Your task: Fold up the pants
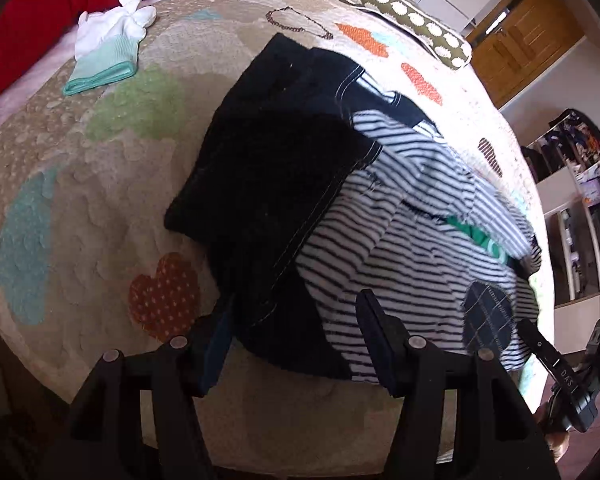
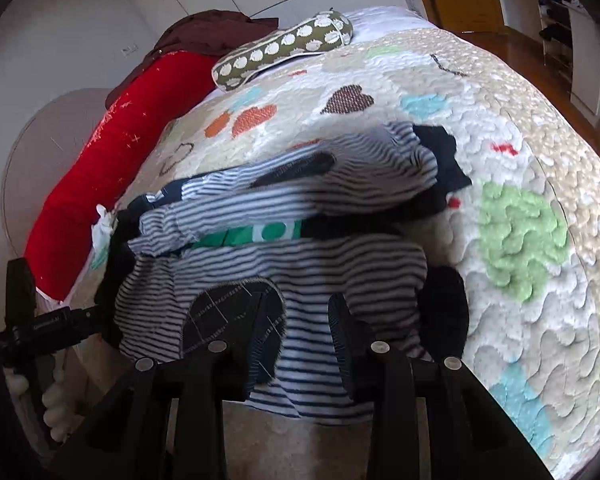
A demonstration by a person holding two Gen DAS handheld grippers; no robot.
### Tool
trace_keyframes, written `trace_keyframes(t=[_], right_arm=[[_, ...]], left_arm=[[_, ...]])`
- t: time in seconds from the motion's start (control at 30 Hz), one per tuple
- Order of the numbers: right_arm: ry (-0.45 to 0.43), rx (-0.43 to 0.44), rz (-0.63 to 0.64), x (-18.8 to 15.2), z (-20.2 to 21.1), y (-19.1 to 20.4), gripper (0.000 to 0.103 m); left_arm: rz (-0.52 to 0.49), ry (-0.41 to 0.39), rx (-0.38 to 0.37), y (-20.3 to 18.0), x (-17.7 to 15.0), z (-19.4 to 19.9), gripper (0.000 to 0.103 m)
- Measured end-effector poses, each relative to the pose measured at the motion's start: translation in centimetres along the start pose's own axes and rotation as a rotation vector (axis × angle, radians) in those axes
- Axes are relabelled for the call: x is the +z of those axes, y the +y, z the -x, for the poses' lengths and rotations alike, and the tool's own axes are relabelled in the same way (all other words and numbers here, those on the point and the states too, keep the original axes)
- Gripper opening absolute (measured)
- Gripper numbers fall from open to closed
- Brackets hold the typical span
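Note:
Striped black-and-white pants [image 1: 404,240] with dark checked knee patches and a green waistband lie bunched on the quilted bed, partly under a dark navy garment [image 1: 268,168]. My left gripper [image 1: 296,332] is open, its fingers on either side of the near edge of the dark garment and pants. In the right wrist view the striped pants [image 2: 300,264] lie right in front. My right gripper [image 2: 300,336] is open, its fingers straddling the striped hem next to a knee patch [image 2: 228,316]. The right gripper also shows at the left wrist view's right edge [image 1: 560,368].
The quilt [image 1: 80,200] has coloured heart patches. White and mint gloves [image 1: 108,52] lie at the far left. A red bolster [image 2: 100,160] and an olive spotted pillow [image 2: 284,48] lie along the far side. Shelves and a wooden door stand beyond the bed.

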State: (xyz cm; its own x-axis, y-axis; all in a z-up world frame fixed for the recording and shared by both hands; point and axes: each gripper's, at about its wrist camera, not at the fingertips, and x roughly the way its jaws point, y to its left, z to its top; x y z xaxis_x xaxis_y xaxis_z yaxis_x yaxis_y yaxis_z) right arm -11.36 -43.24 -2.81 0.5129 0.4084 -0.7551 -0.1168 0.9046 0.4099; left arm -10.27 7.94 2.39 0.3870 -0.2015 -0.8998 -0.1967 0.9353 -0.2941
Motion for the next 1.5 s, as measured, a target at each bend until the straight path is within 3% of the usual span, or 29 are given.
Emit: trace_keyframes(t=[0.03, 0.1, 0.13, 0.23, 0.33, 0.43, 0.5, 0.53, 0.6, 0.7, 0.83, 0.97, 1.1, 1.27, 1.5], right_arm=[[0.025, -0.043, -0.022, -0.9, -0.5, -1.0, 0.033], [-0.003, -0.017, -0.113, -2.1, -0.1, -3.9, 0.006], [-0.018, 0.001, -0.17, -2.8, 0.7, -5.2, 0.002], [-0.051, 0.07, -0.327, -3.6, 2.1, -8.2, 0.0], [-0.075, 0.088, -0.365, -4.1, 3.3, -9.1, 0.0], [-0.115, 0.058, -0.322, -4.8, 5.1, -8.5, 0.004], [-0.153, -0.003, -0.278, -5.1, 6.7, -7.7, 0.03], [-0.179, -0.025, -0.253, -5.0, 7.4, -7.2, 0.034], [-0.224, -0.049, -0.203, -5.2, 9.1, -6.4, 0.034], [-0.281, -0.085, -0.126, -5.3, 11.4, -4.8, 0.041], [-0.336, -0.138, -0.03, -3.9, 13.4, -3.1, 0.055], [-0.21, -0.152, 0.095, 0.9, 10.7, -1.1, 0.057], [-0.079, -0.161, 0.199, 5.6, 5.4, 0.7, 0.057], [0.065, -0.094, 0.237, 11.6, -2.0, 2.0, 0.057], [0.259, -0.02, 0.363, 17.2, -12.3, 3.2, 0.057]], left_arm=[[-0.022, 0.006, 0.029, -0.2, -0.4, -0.1, 0.059], [-0.031, 0.017, 0.024, 0.0, -1.1, 0.0, 0.059], [-0.025, 0.015, 0.012, 0.3, -1.4, 0.2, 0.059], [-0.012, -0.001, -0.027, 0.9, -2.1, 1.5, 0.059], [-0.036, -0.059, -0.024, 0.7, -3.1, 3.8, 0.059], [-0.109, -0.205, 0.013, -0.3, -4.7, 7.7, 0.059], [-0.153, -0.323, 0.06, -1.2, -5.6, 10.5, 0.061], [-0.173, -0.387, 0.083, -1.6, -6.1, 12.0, 0.065], [-0.194, -0.484, 0.115, -2.5, -6.6, 14.3, 0.094], [-0.182, -0.551, 0.073, -3.0, -5.8, 16.4, 0.103], [-0.178, -0.464, 0.02, -3.4, -2.4, 15.5, 0.103], [-0.24, -0.356, -0.03, -4.3, 1.9, 12.4, 0.103], [-0.275, -0.252, -0.057, -5.0, 7.0, 7.6, 0.103], [-0.331, -0.145, -0.15, -6.6, 13.0, 2.3, 0.103], [-0.589, 0.05, -0.144, -10.2, 17.3, -6.4, 0.103]])
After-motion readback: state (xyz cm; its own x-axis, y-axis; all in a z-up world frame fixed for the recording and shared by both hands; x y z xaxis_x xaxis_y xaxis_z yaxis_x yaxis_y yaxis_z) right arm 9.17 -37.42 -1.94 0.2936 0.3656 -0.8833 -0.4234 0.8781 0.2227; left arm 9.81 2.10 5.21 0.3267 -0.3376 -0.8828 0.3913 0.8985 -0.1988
